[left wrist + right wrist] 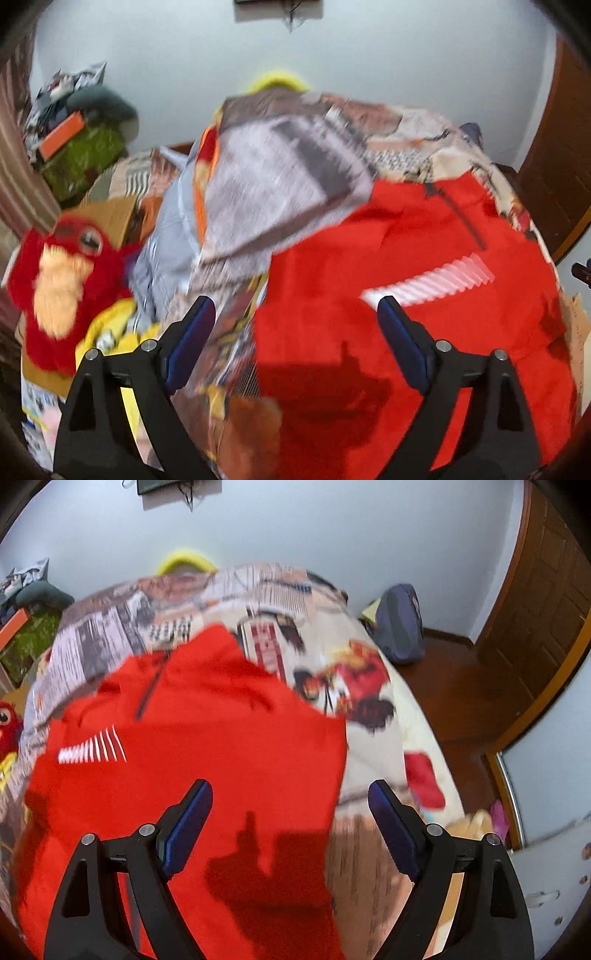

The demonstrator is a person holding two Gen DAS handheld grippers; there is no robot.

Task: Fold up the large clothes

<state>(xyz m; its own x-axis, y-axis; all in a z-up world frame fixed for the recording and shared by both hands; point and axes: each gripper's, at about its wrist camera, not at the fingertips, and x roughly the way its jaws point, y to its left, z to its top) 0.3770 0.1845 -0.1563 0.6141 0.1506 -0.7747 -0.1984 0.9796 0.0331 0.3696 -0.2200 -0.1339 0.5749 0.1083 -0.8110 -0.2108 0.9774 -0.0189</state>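
Red fabric fills my view: a red zip-neck pullover with white chest stripes [192, 746] lies spread on the comic-print bedspread [332, 657]. My left gripper [295, 314] hangs above its edge, jaws wide and empty. My right gripper [290, 797] hangs likewise, jaws spread, holding nothing. A red plush parrot [62, 273] sits far left.

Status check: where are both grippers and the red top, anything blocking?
Left gripper open, empty, above the red top. Right gripper open, empty, over its right edge. Top spread on patterned bedcover. Bedcover flap lies on its left side.
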